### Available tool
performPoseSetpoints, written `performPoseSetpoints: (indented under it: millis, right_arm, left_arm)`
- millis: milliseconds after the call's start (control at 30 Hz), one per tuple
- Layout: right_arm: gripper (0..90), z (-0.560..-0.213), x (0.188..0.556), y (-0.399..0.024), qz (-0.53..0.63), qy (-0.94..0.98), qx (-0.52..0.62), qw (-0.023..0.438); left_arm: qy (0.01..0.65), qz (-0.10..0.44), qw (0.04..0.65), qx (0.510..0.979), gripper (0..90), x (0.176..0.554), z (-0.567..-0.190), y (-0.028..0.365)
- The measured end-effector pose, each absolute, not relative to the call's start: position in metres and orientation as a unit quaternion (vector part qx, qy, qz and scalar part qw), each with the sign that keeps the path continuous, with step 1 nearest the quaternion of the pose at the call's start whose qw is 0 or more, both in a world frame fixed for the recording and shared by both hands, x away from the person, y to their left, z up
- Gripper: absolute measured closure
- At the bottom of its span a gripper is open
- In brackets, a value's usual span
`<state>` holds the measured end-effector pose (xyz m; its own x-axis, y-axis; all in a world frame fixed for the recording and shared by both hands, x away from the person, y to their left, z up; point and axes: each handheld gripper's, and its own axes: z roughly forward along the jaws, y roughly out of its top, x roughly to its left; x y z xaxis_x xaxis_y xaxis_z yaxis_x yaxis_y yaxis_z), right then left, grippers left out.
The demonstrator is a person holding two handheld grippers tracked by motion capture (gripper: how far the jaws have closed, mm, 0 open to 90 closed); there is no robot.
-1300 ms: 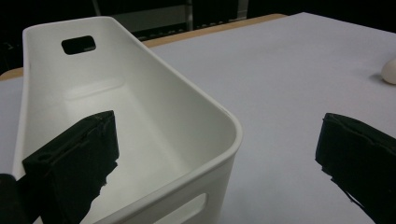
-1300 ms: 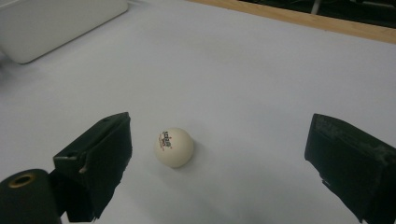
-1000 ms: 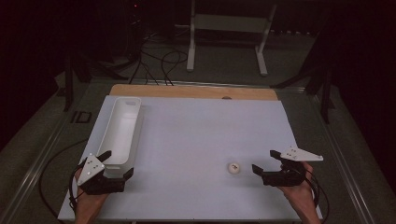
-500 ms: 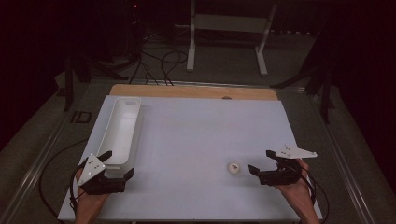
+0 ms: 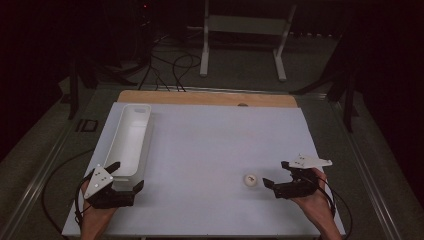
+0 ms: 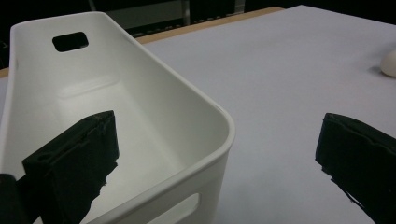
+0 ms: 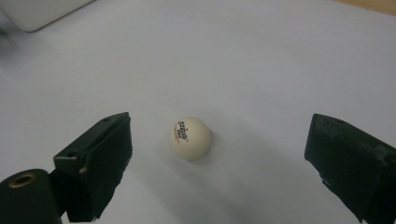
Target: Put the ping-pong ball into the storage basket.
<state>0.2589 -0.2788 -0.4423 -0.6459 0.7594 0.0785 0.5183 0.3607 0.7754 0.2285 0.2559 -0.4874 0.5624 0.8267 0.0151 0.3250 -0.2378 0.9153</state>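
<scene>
— Since a second ago, what has shifted?

— Only the right gripper [image 5: 273, 174]: it has slid a little nearer the person and toward the ball [image 5: 250, 179]. Ball, bin and left gripper [image 5: 128, 176] lie as they did

— How do the right one's jaws stand?

— Spread wide, gripping nothing. In the right gripper view the ball [image 7: 189, 137] sits on the white table sheet [image 7: 261, 60] just ahead of the fingers [image 7: 95, 156], roughly midway across the gap, slightly closer to the left-hand one, touching neither. It carries a small red and dark print

— And the left gripper?

— Also wide open and empty-handed. In the left gripper view one finger [image 6: 74, 158] hangs over the inside of the white bin [image 6: 140, 93] at its near end, the other [image 6: 359, 158] outside over the sheet, so the bin's near corner lies between them. I cannot tell whether either pad touches the wall

— Where is the ball from that side?

— Far off beyond the outer finger, at the view's right edge [image 6: 389, 63]
</scene>
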Motion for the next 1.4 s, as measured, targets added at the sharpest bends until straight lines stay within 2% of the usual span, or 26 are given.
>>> performPoseSetpoints:
  millis: [1400]
  right_arm:
    - [7.2, -0.439, 0.272, -0.252, 0.354, 0.849, 0.369, 0.133]
  left_arm:
    - [0.388, 0.261, 0.479, 0.743, 0.1, 0.229, -0.488, 0.256]
